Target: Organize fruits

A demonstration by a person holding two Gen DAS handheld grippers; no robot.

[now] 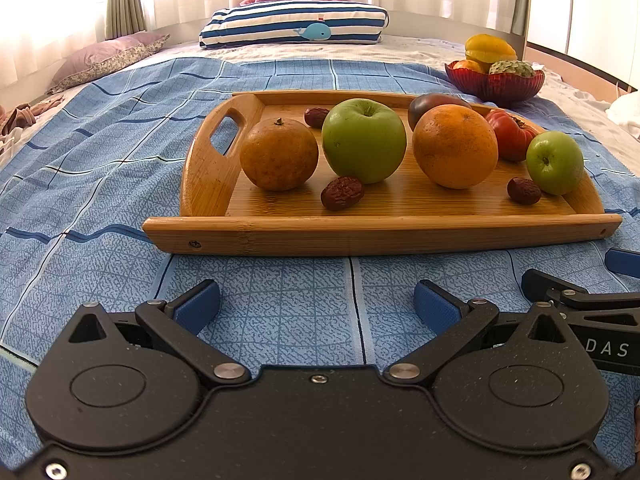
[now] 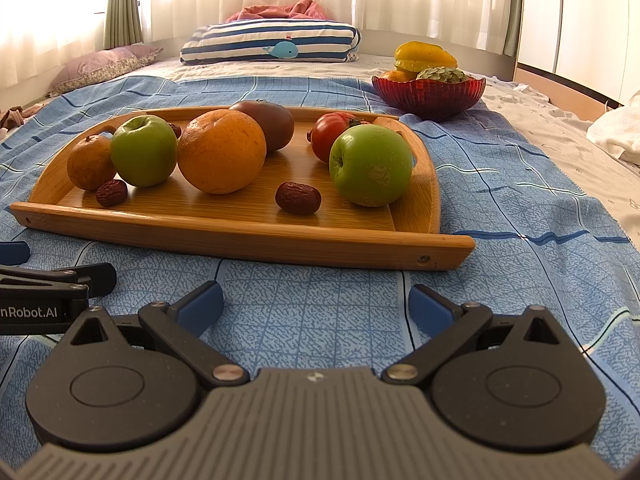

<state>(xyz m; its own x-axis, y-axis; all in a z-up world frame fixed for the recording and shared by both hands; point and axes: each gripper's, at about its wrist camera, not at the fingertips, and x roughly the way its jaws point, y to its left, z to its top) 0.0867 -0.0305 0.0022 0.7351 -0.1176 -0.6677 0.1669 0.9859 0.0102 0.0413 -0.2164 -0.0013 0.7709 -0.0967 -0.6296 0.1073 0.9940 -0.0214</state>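
A bamboo tray (image 1: 360, 236) (image 2: 240, 236) lies on the blue bedspread. On it sit a brownish orange (image 1: 279, 155), a big green apple (image 1: 363, 140), a large orange (image 1: 455, 146), a small green apple (image 1: 555, 162) (image 2: 370, 165), a red tomato (image 1: 510, 135), a dark tomato (image 2: 272, 122) and several red dates (image 1: 342, 193) (image 2: 298, 198). A red glass bowl (image 1: 496, 86) (image 2: 430, 98) behind the tray at the right holds more fruit. My left gripper (image 1: 318, 304) and right gripper (image 2: 316, 306) are open and empty, low over the bedspread in front of the tray.
A striped whale pillow (image 1: 292, 26) and a purple pillow (image 1: 104, 58) lie at the head of the bed. White cloth (image 2: 616, 128) is at the right edge. Each gripper shows in the other's view, the right one (image 1: 624, 280) and the left one (image 2: 44, 284).
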